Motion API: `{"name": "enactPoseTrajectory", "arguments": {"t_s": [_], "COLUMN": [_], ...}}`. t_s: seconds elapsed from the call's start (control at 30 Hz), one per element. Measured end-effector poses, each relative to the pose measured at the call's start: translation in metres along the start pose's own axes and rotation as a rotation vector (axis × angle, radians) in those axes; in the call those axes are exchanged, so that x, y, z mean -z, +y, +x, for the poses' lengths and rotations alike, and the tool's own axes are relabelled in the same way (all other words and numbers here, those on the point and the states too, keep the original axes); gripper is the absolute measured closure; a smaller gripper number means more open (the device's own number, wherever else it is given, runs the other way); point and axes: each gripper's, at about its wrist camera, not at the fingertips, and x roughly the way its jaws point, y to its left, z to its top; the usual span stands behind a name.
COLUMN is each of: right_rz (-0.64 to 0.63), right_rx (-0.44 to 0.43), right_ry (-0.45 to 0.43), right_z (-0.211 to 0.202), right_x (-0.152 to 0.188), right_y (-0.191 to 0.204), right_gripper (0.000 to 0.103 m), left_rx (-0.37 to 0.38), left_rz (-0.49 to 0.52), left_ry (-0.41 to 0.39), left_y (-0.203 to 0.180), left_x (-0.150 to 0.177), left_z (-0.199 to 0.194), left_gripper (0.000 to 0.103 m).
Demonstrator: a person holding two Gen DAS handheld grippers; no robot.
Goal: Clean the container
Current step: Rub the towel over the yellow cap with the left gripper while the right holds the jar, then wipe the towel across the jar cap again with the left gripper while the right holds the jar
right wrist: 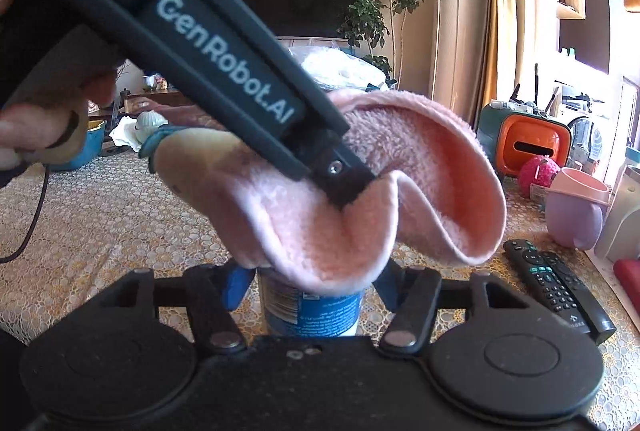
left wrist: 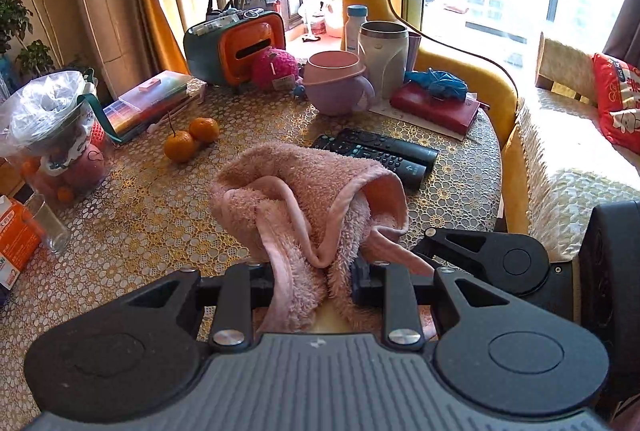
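Note:
My left gripper (left wrist: pixel 314 277) is shut on a fluffy pink towel (left wrist: pixel 304 191), which bunches up in front of its fingers above the patterned table. In the right wrist view that same gripper (right wrist: pixel 344 191) comes in from the upper left and pushes the pink towel (right wrist: pixel 400 191) down onto a container. The container (right wrist: pixel 316 315) is a round tub with a blue and white label, standing upright. My right gripper (right wrist: pixel 312 295) is shut on it, one blue pad on each side. The towel hides the container's top. A person's hand (right wrist: pixel 44 123) holds the left gripper.
Two black remotes (left wrist: pixel 376 151) lie just past the towel. Two mandarins (left wrist: pixel 192 139), a bag of fruit (left wrist: pixel 52 135) and a glass (left wrist: pixel 48 227) stand to the left. A purple pot with a pink rim (left wrist: pixel 336 83), a white cup (left wrist: pixel 384 55) and an orange tissue box (left wrist: pixel 240 47) line the back.

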Motion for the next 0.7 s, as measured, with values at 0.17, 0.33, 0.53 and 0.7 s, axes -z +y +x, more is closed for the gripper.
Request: {"name": "enactPoseTrajectory", "arguments": {"t_s": [0.17, 0.33, 0.53, 0.7], "right_rz": [0.005, -0.011, -0.040, -0.037], "right_rx": [-0.035, -0.072, -0.122, -0.192], "right_ry": [-0.001, -0.002, -0.005, -0.007], "right_z": [-0.004, -0.007, -0.011, -0.015], "right_x": [0.002, 0.003, 0.004, 0.006], "right_y": [-0.008, -0.012, -0.019, -0.032], "right_gripper": [0.042, 0.042, 0.042, 0.042], "left_rx": [-0.043, -0.054, 0.001, 0.098], "left_rz": [-0.049, -0.147, -0.247, -0.347], "left_ry": [0.020, 0.051, 0.085, 0.082], "left_y": [0.022, 0.047, 0.065, 0.076], "left_x": [0.000, 0.009, 0.031, 0.040], "left_z": [0.011, 0.026, 0.043, 0.049], "left_gripper": [0.076, 0.076, 0.076, 0.076]}}
